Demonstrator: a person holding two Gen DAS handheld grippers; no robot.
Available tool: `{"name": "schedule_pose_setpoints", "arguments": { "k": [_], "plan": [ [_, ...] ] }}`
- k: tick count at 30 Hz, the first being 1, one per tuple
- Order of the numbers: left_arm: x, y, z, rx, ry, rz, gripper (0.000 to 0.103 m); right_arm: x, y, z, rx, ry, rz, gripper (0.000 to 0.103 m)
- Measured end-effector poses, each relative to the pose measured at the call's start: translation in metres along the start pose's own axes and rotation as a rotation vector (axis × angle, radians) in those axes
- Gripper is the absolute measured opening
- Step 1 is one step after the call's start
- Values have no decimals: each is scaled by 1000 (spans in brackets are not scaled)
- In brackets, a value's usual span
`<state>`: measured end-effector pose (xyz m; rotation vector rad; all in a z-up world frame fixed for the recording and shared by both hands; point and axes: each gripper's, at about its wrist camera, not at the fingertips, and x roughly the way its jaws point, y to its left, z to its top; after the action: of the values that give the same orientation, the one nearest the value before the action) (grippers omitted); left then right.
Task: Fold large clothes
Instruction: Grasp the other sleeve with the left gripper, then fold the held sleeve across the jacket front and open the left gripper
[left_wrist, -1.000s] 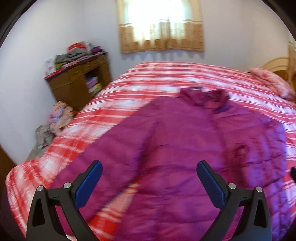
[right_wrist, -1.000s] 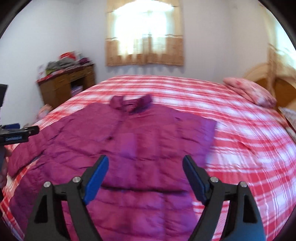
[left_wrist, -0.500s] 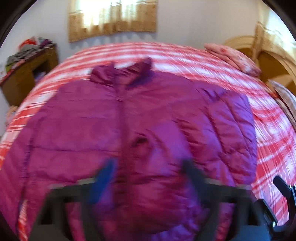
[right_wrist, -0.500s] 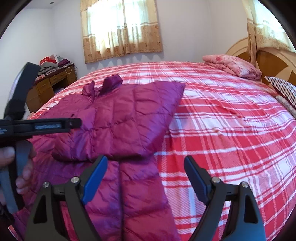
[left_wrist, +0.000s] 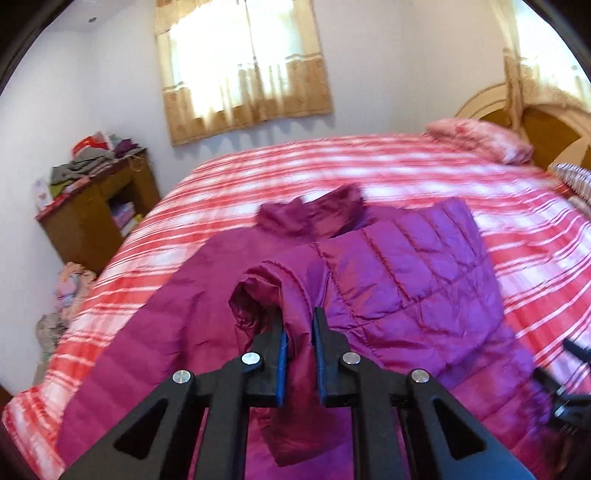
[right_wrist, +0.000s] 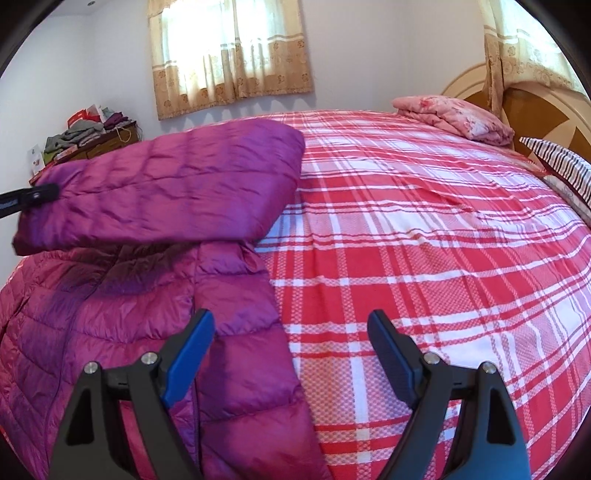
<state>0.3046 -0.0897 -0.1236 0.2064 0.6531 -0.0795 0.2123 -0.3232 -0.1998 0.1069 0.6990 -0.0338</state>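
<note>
Magenta puffer jacket (left_wrist: 388, 280) spread on plaid bed (right_wrist: 424, 240), near foot edge, sleeve folded over body. Left gripper (left_wrist: 298, 332) clamped on sleeve cuff. Right gripper (right_wrist: 290, 347) jaws apart, empty. Hem cut off.

Each camera sits just behind its own jaws and looks forward between them, toward the curtained window (left_wrist: 243, 70) and the headboard (right_wrist: 517, 99) ahead and to the right. The left wrist view rides close above the purple down jacket (left_wrist: 406, 280). The right wrist view hangs low over the plaid bedspread (right_wrist: 424, 258). Both share the jacket, bedspread, window and wooden cabinet (left_wrist: 92, 218).
</note>
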Motion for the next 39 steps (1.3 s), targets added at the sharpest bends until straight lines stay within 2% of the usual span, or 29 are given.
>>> {"name": "schedule_pose_setpoints", "arguments": {
  "k": [5,8,15,16,18,20,22,24,27,30,34,36,39],
  "plan": [
    [25,12,-39,34,109,94,13,4,2,-1,-12,21,2,87],
    [39,16,-58,30,153,94,13,4,2,-2,-7,29,9,87],
    [36,16,-68,117,115,153,13,8,6,-1,-39,81,37,87],
    [33,16,-69,124,109,159,17,6,7,1,-49,89,47,87],
    [27,18,-68,132,93,191,34,2,5,7,-60,92,61,87],
    [14,24,-65,115,49,218,73,-6,0,20,-61,83,72,87],
    [1,29,-59,91,-6,255,87,-11,-7,36,-53,65,79,87],
    [-7,34,-51,51,-39,256,89,-12,-12,54,-50,45,80,85],
    [-6,38,-33,-10,-54,223,89,-2,-16,88,-40,7,79,72],
    [5,29,-15,-27,-59,208,89,24,-15,120,-20,-12,86,62],
    [34,15,0,-56,-36,156,89,67,4,152,-19,-29,91,58],
    [53,9,1,-61,-15,171,89,89,14,157,-24,-9,123,52],
    [81,3,-4,-58,32,176,89,124,31,152,-32,62,171,50]
  ]
}}
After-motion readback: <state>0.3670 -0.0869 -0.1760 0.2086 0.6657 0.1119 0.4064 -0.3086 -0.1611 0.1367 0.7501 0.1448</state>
